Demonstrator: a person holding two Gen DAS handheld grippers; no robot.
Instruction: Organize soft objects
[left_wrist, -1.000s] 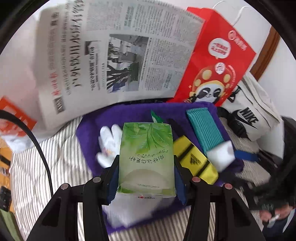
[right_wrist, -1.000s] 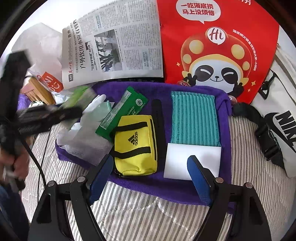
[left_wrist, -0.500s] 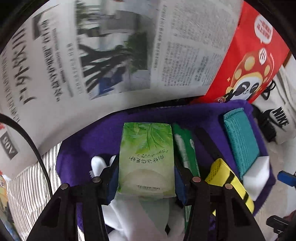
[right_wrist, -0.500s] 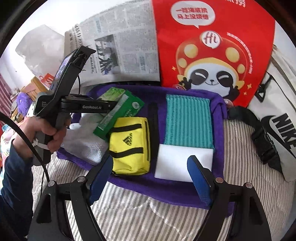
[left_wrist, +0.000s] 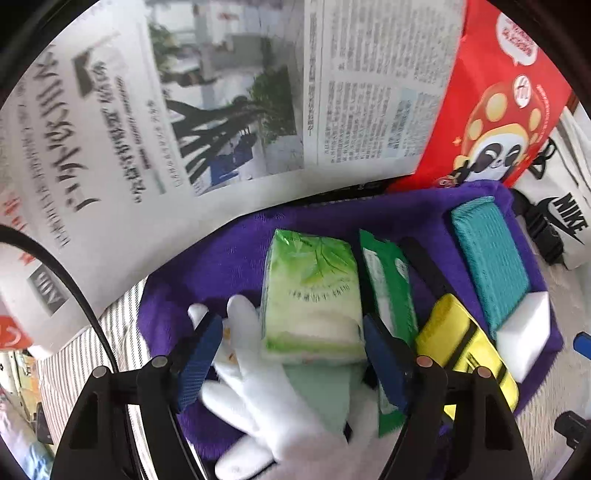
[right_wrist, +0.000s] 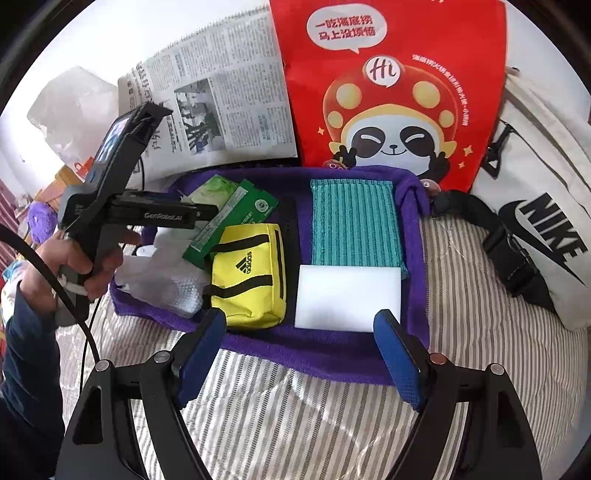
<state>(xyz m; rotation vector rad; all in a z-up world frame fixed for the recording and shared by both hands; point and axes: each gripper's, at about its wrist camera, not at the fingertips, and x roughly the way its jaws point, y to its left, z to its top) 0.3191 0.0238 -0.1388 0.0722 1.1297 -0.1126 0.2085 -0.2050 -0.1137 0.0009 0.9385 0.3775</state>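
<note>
A light-green tissue pack (left_wrist: 312, 295) lies on the purple cloth tray (left_wrist: 221, 258), between a white glove (left_wrist: 258, 387) and a dark-green wipes pack (left_wrist: 388, 288). My left gripper (left_wrist: 291, 354) is open, its blue pads apart on either side of the pack's near end. A yellow pouch (right_wrist: 251, 273), a teal cloth (right_wrist: 354, 221) and a white sponge (right_wrist: 349, 299) lie in the tray (right_wrist: 332, 350). My right gripper (right_wrist: 299, 354) is open and empty above the tray's near edge. The left gripper's body (right_wrist: 122, 206) shows over the tray's left part.
A newspaper (left_wrist: 184, 110) and a red panda bag (right_wrist: 391, 81) stand behind the tray. A white Nike bag (right_wrist: 543, 221) with a black strap lies to the right. The tray sits on a striped bedsheet (right_wrist: 295, 424).
My left gripper moved forward and down over the tray, then opened and let go of the tissue pack, which now lies on the tray. The right gripper stayed nearly still.
</note>
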